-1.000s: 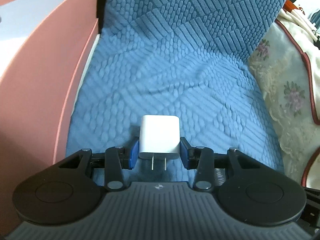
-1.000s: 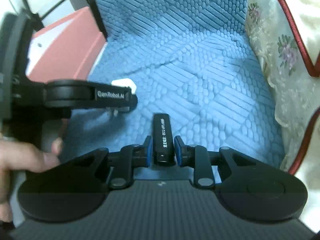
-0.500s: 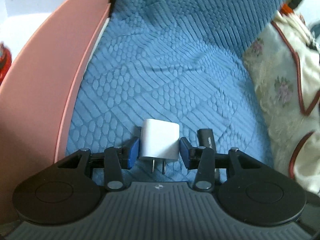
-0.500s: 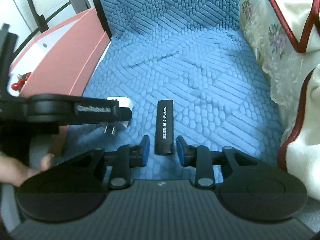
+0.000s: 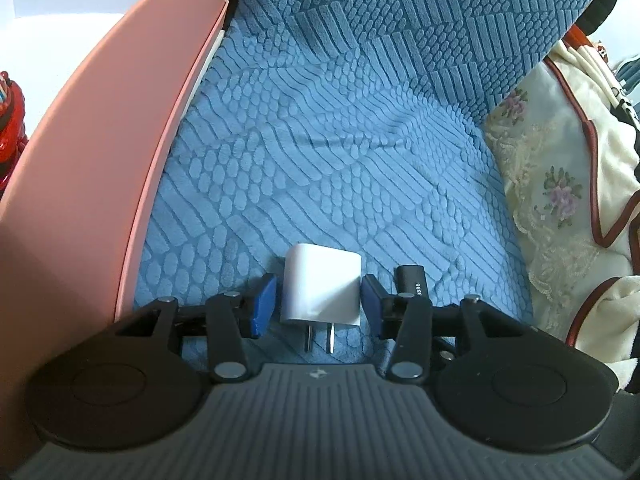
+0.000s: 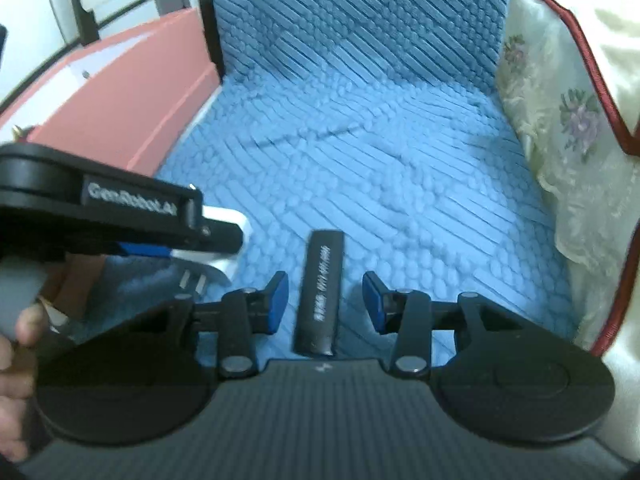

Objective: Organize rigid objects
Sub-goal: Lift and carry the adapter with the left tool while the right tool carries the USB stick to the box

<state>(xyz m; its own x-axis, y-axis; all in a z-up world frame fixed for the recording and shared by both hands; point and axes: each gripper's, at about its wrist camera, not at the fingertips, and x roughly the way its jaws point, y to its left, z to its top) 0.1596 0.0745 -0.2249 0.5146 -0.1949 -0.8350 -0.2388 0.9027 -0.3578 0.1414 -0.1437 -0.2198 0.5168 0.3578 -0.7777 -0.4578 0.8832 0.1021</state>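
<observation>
A white plug adapter [image 5: 321, 284] lies on the blue textured seat cushion [image 5: 340, 168], prongs toward me. My left gripper [image 5: 318, 308] is open around it, pads a little apart from its sides. A black stick with white print [image 6: 322, 292] lies on the cushion to its right; its tip shows in the left wrist view [image 5: 412, 280]. My right gripper [image 6: 324, 300] is open, its jaws wide on either side of the stick. The adapter [image 6: 224, 240] and the left gripper's arm [image 6: 120, 216] show at the left of the right wrist view.
A pink box [image 5: 100, 152] stands against the cushion's left edge, with a red object [image 5: 10, 120] beyond it. A cream floral cloth with red piping [image 5: 560, 200] borders the right side. The blue chair back [image 6: 360, 20] rises behind.
Both grippers have opened: the left let go of the adapter, the right let go of the black stick. Both objects now rest side by side on the cushion, and the grippers have drawn back slightly.
</observation>
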